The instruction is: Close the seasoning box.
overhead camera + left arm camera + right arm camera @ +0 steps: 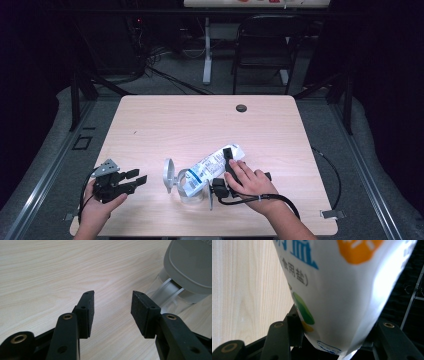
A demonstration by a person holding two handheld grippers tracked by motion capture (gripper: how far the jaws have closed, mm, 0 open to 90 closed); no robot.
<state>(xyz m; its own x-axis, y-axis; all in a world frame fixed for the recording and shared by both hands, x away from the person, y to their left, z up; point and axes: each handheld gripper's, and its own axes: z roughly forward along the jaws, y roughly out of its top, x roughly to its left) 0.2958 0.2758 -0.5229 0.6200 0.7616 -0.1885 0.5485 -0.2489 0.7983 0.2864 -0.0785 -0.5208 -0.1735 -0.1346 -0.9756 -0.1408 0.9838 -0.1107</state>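
High view: we note a white bag (212, 165) lying slantwise at the table's (165, 120) near middle, long axis from far right down to near left, lower end over a clear container (187, 187) with its grey lid (168, 175) up. Right gripper (227, 167) clamps the bag.

Left gripper view: our left gripper (112, 307) gapes, holding nothing, container (172, 293) just beyond.

Right gripper view: jaws pinch the bag (342, 290).

The white bag (342, 290) is cropped by the top edge in the right gripper view; its upper printing is blurred. The lidded container (185, 277) is cut off at the right edge in the left gripper view. In the high view, the right hand-held gripper (227, 172) is largely covered by the hand (252, 185).
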